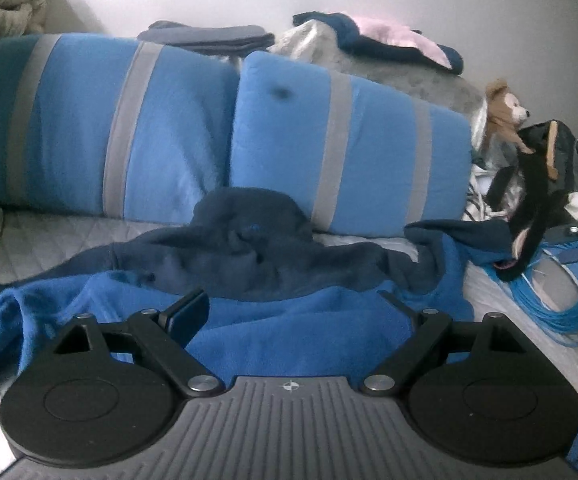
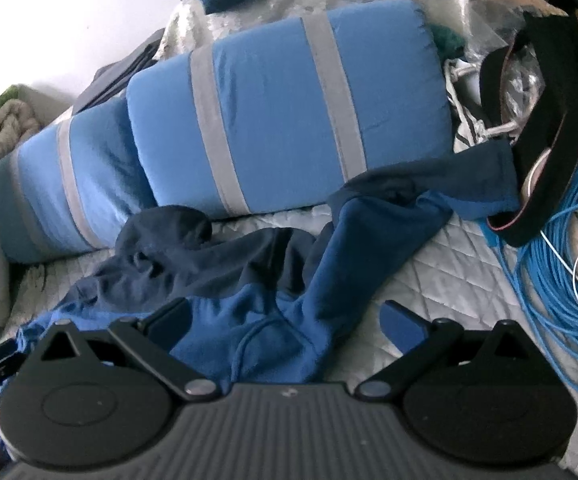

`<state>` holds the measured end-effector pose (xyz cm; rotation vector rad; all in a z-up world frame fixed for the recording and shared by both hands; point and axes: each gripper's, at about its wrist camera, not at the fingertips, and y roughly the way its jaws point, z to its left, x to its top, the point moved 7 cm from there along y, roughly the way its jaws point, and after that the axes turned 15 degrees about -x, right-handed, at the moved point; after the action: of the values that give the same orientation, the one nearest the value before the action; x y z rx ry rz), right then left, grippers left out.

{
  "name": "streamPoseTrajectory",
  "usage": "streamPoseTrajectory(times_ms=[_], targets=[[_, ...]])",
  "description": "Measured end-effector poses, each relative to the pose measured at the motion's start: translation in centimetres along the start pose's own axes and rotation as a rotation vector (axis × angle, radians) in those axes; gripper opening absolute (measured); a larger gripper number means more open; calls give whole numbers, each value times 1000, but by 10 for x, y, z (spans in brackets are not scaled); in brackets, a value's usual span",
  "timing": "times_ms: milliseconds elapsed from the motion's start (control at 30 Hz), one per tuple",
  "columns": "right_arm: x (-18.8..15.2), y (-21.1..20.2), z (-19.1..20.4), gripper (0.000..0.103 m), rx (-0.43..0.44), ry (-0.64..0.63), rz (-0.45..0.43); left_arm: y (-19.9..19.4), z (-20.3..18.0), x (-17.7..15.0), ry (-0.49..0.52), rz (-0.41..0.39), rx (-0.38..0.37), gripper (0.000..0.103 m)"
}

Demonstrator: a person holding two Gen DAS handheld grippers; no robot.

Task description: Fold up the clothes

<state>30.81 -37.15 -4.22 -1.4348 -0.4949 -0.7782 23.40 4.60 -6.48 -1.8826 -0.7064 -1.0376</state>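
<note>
Between both spread tongs (image 1: 295,312), crumpled hoodie (image 2: 257,320)

Royal-blue fleece (image 1: 309,332) with navy hood and cuffs. Bright blue pillows (image 1: 353,152) crossed by grey bands. Pale grey quilt (image 2: 429,272) stitched in diamonds. Blue cable (image 2: 561,280) coiled at right. Tan plush (image 1: 503,110), far right. Pink-and-navy cloth (image 1: 389,40), far. Black grippers (image 1: 293,312), grey ribbed bodies.

Both wrist views look low and close across the bed, sharing the blue hoodie (image 1: 289,320) and striped pillows (image 2: 281,112).
</note>
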Motion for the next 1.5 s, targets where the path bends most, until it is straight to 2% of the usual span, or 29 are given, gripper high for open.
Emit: streamPoseTrajectory(times_ms=[433,733,1000,1233,1500], targets=[[-5,-7,12,103,-10,-66,30,7,33,-7,-186,-74,1,90],[-16,-10,4,103,-2,-45,32,0,31,-7,-209,-125,-46,90],[-26,-15,-10,103,-5,-29,-17,-1,34,-7,-253,-153,-72,90],[-42,0,-25,103,85,106,92,2,37,-8,-283,-142,-84,90],[-50,5,-25,103,94,128,107,2,39,-10,-298,-146,-86,90]])
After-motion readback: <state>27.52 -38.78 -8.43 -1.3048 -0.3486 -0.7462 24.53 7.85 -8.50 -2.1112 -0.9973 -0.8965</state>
